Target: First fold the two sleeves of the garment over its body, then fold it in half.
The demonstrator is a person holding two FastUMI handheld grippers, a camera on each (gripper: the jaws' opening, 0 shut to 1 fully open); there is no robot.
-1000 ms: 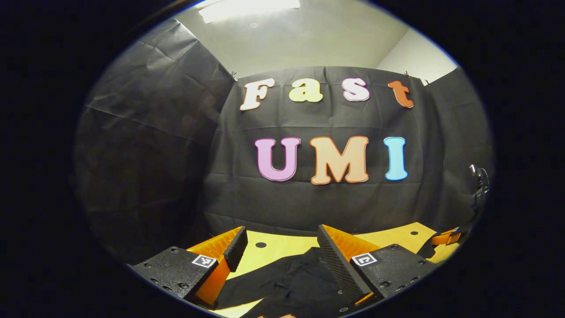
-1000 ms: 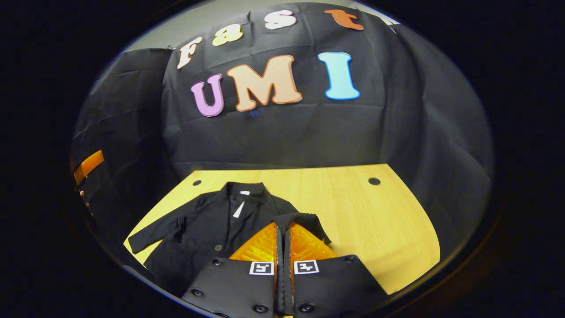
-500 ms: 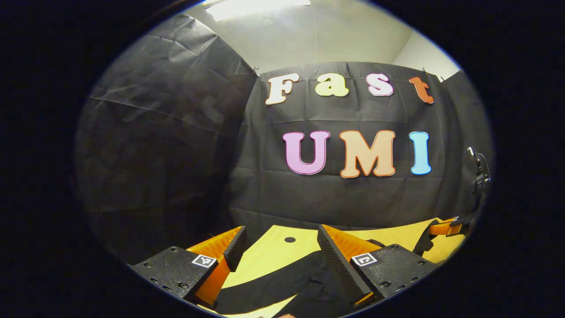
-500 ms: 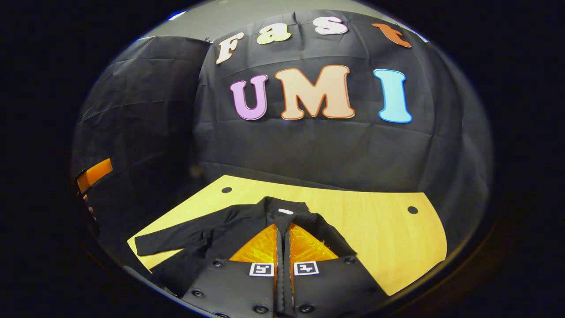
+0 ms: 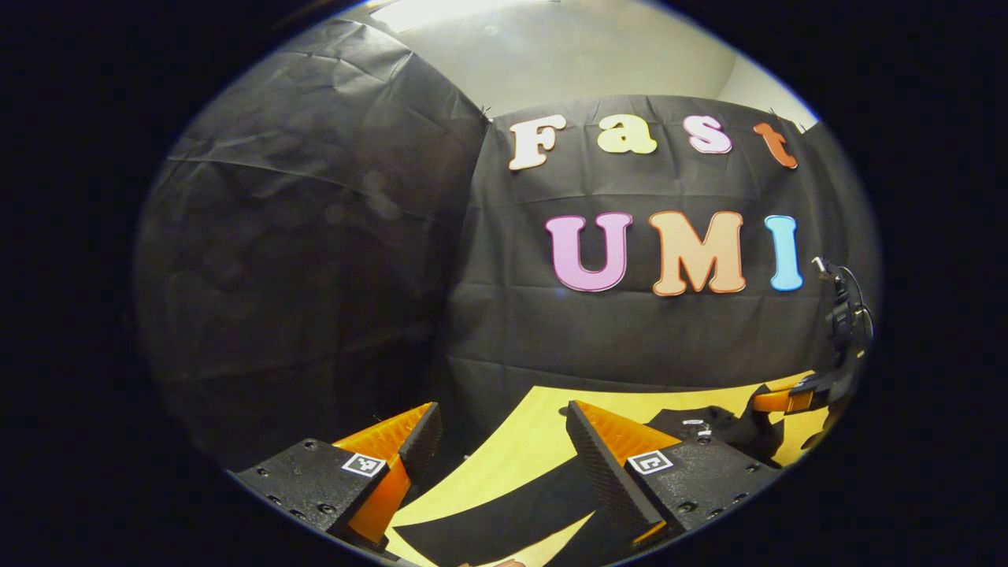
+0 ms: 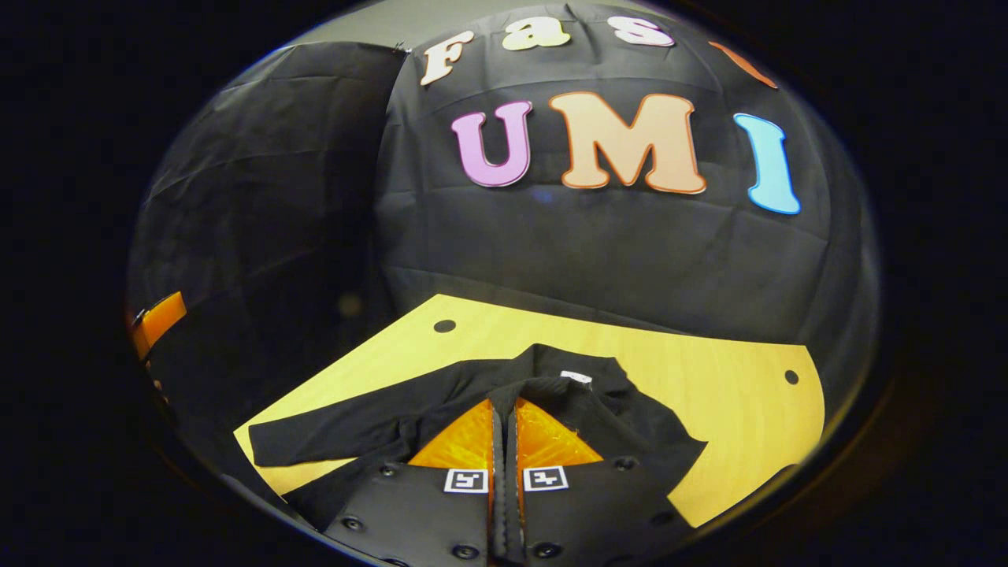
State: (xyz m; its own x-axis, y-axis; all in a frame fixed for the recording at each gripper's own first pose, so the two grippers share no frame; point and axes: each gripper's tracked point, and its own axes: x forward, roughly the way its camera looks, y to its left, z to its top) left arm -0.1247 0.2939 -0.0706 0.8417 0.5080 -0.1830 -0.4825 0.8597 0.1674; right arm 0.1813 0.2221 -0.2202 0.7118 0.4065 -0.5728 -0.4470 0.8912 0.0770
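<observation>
A black jacket (image 6: 630, 429) lies on the yellow wooden table (image 6: 732, 409), collar with a white label (image 6: 575, 376) toward the wall. My right gripper (image 6: 504, 403) is shut on the cuff of one sleeve (image 6: 543, 387), held over the jacket's body. The other sleeve (image 6: 339, 433) stretches flat to the left. In the left gripper view my left gripper (image 5: 502, 429) hangs open above that outstretched sleeve (image 5: 504, 516), nothing between its fingers. The collar (image 5: 701, 425) and the right gripper (image 5: 780, 402) show at the far right there.
The table has small round holes (image 6: 445, 325) near its back corners. Black cloth walls close in behind and on the left. The left gripper (image 6: 157, 315) sits at the left edge of the right gripper view, beyond the table's corner.
My right gripper has carried the sleeve cuff inward over the jacket's body. My left gripper has swung left, off the jacket's body, and now hangs over the outstretched sleeve; it stays open.
</observation>
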